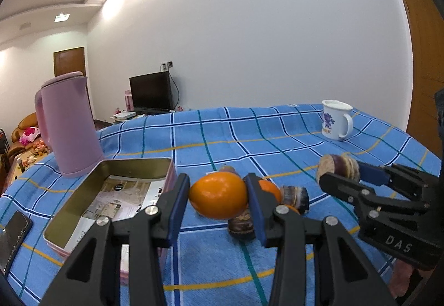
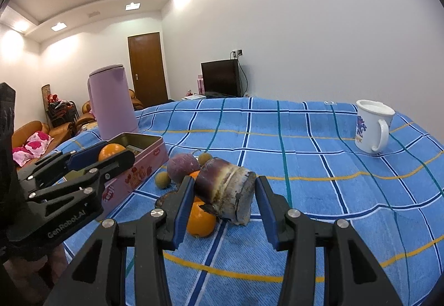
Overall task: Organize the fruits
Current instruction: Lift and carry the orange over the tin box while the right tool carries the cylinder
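Gripping a smooth, glossy round orange (image 1: 218, 195), the left gripper (image 1: 219, 204) has its blue-padded fingers pressed on both sides of the fruit, jaws narrowly parted to its width, fruit lifted clear of the cloth. Black plastic linkage with silver pivot pins; body seen from the right wrist view reads "GenRobot.AI"

Right gripper (image 2: 224, 202): jaws closed on a stubby cylindrical purple sugarcane piece (image 2: 226, 191), fibrous pale cut face, waxy rind with a whitish node ring. Its body in the left wrist view is marked "DAS". Both grippers angled slightly downward over the table

Beyond and below the left gripper's tips: a second orange (image 1: 268, 189) and more purple cane chunks (image 1: 295, 196) on the blue checked woven tablecloth (image 1: 277, 139). Left of that gripper, an open rectangular pink metal tin (image 1: 83, 211), gold interior, printed paper lying inside; red print on its side, unreadable. Small tan round fruits (image 2: 162, 179) lie near the tin

Behind the tin, a matte pink plastic kettle (image 1: 66, 125). Far right of both grippers, a white ceramic mug (image 2: 371, 127) with a purple-blue cartoon print; its lettering is too small to read. Dark phone (image 1: 14, 236) at far left edge
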